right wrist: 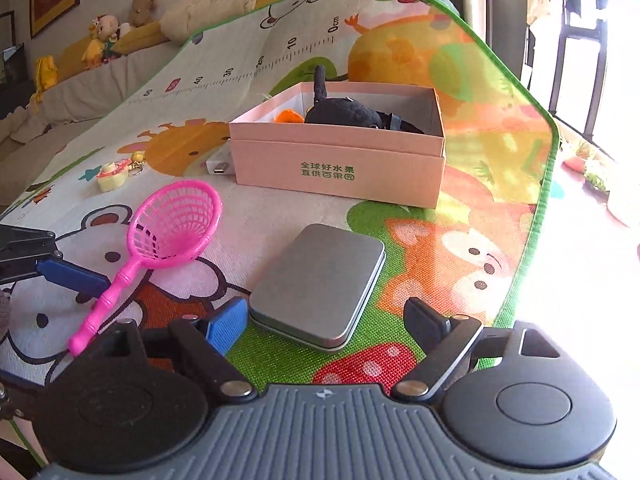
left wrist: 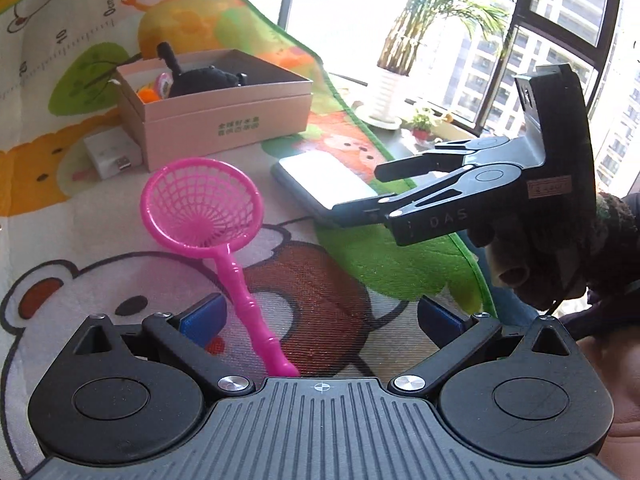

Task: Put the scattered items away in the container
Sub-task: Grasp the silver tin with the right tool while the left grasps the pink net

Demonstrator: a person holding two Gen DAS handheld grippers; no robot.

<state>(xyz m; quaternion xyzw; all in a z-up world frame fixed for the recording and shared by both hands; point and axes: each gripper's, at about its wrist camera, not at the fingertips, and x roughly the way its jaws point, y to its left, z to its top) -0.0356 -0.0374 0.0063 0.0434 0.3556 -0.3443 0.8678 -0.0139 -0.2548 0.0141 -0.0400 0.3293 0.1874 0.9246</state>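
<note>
A pink cardboard box point(left wrist: 224, 120) point(right wrist: 340, 168) stands on the cartoon play mat, with a black plush toy point(left wrist: 204, 80) point(right wrist: 344, 114) and an orange item inside. A pink toy net point(left wrist: 200, 204) point(right wrist: 176, 224) lies on the mat. Its handle runs between the wide-apart blue pads of my left gripper point(left wrist: 320, 318), which is open and does not touch it. A flat silver tin point(left wrist: 320, 184) point(right wrist: 320, 280) lies to the right. My right gripper point(right wrist: 326, 322) point(left wrist: 360, 194) is open, its fingers on either side of the tin's near end. One left finger point(right wrist: 72, 276) shows by the net handle.
A white USB charger point(left wrist: 112, 156) point(right wrist: 220, 164) lies against the box's left side. A yellow keychain toy point(right wrist: 114, 176) sits further left. The mat's green edge point(right wrist: 548, 184) drops off at the right, with potted plants and windows beyond. A sofa with plush toys point(right wrist: 100, 40) lies behind.
</note>
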